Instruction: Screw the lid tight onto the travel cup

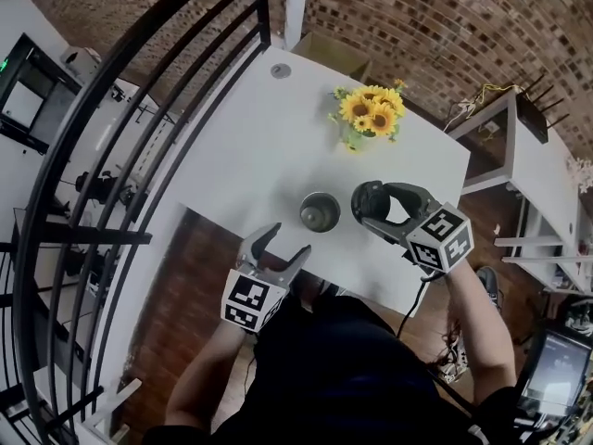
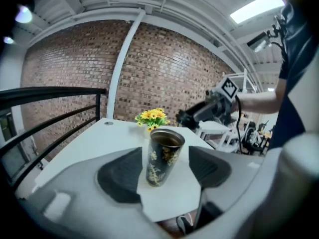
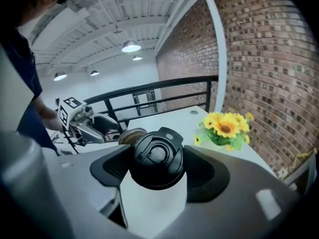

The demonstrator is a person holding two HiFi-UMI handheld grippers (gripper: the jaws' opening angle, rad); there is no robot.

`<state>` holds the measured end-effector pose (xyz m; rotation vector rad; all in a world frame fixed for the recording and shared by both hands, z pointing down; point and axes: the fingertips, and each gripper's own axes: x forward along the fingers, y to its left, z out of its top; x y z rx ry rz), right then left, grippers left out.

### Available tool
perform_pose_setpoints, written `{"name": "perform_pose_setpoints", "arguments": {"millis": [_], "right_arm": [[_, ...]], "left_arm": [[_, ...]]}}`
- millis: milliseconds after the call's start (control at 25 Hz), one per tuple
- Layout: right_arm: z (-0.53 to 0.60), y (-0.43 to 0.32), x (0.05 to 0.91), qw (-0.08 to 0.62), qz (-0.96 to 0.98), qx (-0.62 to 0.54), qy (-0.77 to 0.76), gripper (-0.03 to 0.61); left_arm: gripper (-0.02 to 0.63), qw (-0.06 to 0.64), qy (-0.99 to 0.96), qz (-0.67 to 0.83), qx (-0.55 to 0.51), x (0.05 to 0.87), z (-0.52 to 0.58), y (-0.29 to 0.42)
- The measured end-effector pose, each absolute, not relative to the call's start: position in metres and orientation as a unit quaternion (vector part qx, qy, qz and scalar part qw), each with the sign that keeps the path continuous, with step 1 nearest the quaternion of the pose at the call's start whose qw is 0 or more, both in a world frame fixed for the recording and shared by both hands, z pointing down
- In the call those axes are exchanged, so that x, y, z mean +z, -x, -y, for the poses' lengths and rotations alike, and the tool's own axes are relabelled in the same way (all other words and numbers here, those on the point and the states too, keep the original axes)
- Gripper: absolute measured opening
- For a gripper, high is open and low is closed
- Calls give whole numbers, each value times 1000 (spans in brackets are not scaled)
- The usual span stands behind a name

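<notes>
Left claw [image 1: 285, 242] gapes before cup [image 1: 320, 211]; right claw [image 1: 371, 205], pointing left, clamps lid [image 3: 158, 158].

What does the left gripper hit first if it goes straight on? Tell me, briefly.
Most likely the travel cup. It stands lidless on the white table, centred ahead of the left gripper and framed by its spread tongs. Depth is hard to judge, but nothing appears nearer.

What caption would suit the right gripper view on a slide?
Right gripper holding the black lid, with the open cup just behind it and sunflowers off to the right.
</notes>
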<state>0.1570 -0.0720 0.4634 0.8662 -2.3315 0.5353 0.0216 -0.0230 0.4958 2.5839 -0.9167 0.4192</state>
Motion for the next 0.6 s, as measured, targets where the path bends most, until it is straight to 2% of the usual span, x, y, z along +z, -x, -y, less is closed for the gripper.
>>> {"name": "perform_pose_setpoints", "arguments": {"millis": [160,320,480,600], "right_arm": [[61,-102,430,343,905,131,-216,336],[57,-59,437,397,905,81,-127,336],[60,-49,465,443,890,82,-73,336],[57,-45,479,469,880,71,-38,336]], "left_arm": [[355,129,-926,309,177,505,31,-31],[379,106,-934,287,186,521,46,-48],[420,62,-947,241,201,526,56,-62],[420,42,-953,194,227,534,56,-70]]}}
